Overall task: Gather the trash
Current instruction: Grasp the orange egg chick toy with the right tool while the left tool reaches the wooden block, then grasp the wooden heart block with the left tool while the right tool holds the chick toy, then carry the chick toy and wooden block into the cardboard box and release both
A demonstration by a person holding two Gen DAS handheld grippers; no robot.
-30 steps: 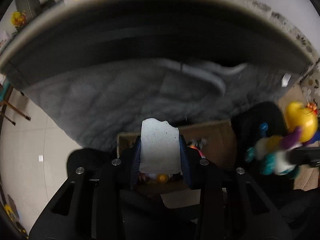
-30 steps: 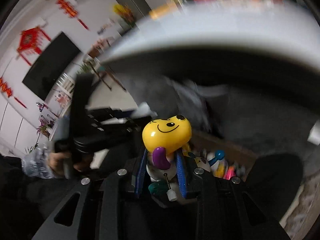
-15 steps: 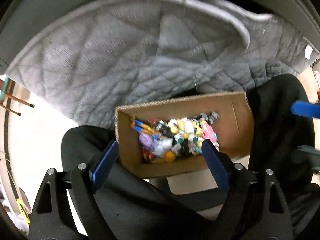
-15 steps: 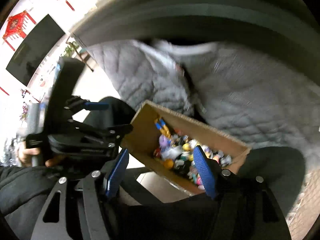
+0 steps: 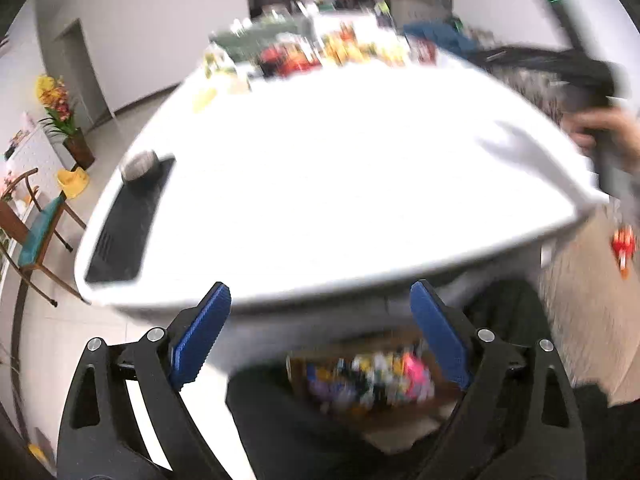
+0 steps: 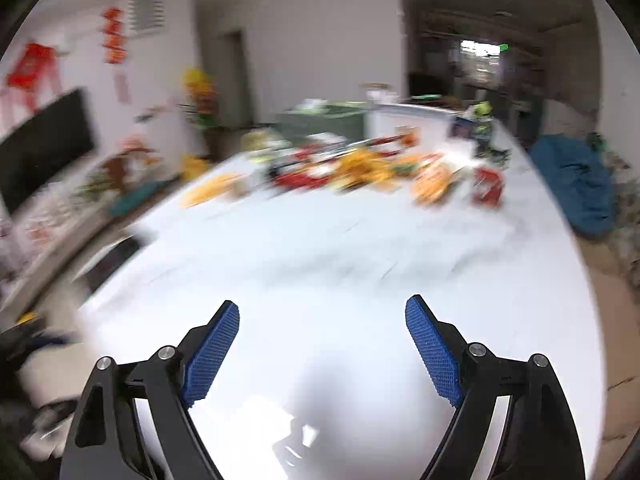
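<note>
My left gripper (image 5: pixel 318 292) hangs at the near edge of the white table (image 5: pixel 340 180). Its jaws are opening wide and nothing is between them. Below it, on a lap in dark trousers, sits a cardboard box (image 5: pixel 372 342) filled with small colourful trash pieces (image 5: pixel 368 376), all blurred. My right gripper (image 6: pixel 322 306) is above the white tabletop (image 6: pixel 340 260); its jaws are also opening and hold nothing. A hand (image 5: pixel 596 128) gripping a black handle shows at the right of the left wrist view.
A blurred pile of colourful items (image 6: pixel 360 168) lies across the far side of the table. A black mat (image 5: pixel 128 220) with a grey round object (image 5: pixel 138 166) lies at the table's left end. A wooden chair (image 5: pixel 36 232) stands on the left and a blue cloth (image 6: pixel 580 184) lies on the right.
The left gripper let go of a white paper scrap and the right a yellow-headed toy over the box. Both jaws spread wide, then both rose from under the table edge to above the tabletop.
</note>
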